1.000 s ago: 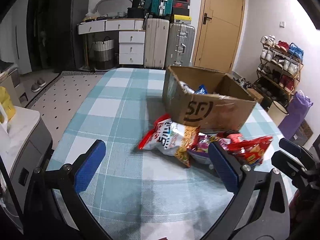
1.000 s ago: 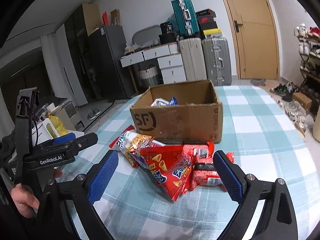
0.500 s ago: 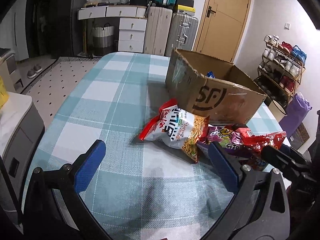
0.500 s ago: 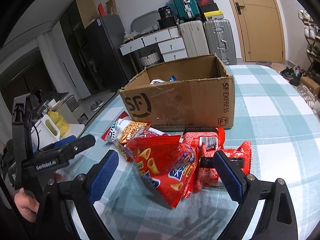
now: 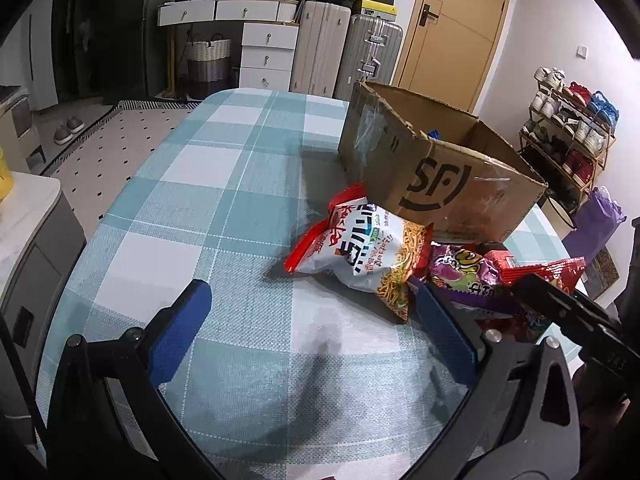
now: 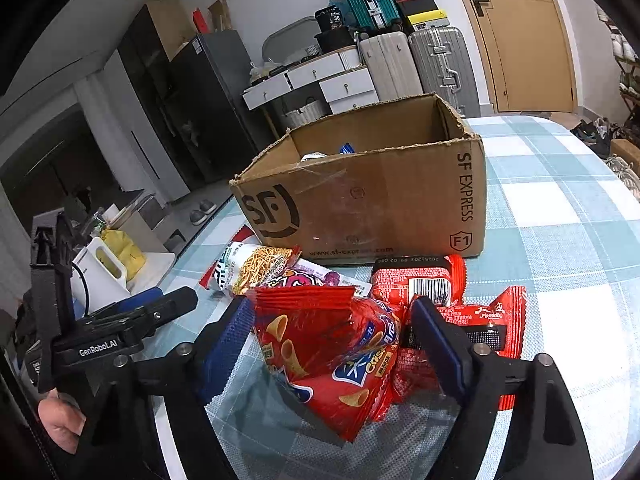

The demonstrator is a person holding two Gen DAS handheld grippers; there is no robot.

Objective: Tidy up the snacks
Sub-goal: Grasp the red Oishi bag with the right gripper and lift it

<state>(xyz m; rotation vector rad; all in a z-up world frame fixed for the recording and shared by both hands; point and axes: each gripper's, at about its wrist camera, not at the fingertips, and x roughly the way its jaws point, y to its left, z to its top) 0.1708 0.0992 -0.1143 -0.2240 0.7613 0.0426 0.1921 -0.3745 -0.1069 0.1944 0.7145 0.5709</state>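
Observation:
An open cardboard box point(image 5: 448, 172) marked SF stands on the checked table, also in the right wrist view point(image 6: 372, 196). A snack pile lies in front of it: a white noodle-snack bag point(image 5: 360, 252), a purple bag point(image 5: 468, 276), red packets point(image 6: 420, 280). My right gripper point(image 6: 332, 344) is open, its jaws on either side of a red chip bag point(image 6: 332, 352), not pressing it. My left gripper point(image 5: 312, 328) is open and empty above the cloth, left of the pile. A blue and white packet point(image 6: 332, 153) lies inside the box.
The table's left edge point(image 5: 80, 248) drops to a counter with a white jug point(image 6: 100, 268). Suitcases point(image 5: 348, 56), drawers and a door stand beyond the table's far end. A shoe rack point(image 5: 568, 136) stands at the right.
Both grippers have moved forward and down toward the pile. The right gripper's jaws now straddle the red chip bag and stand narrower than before. The left gripper stays open.

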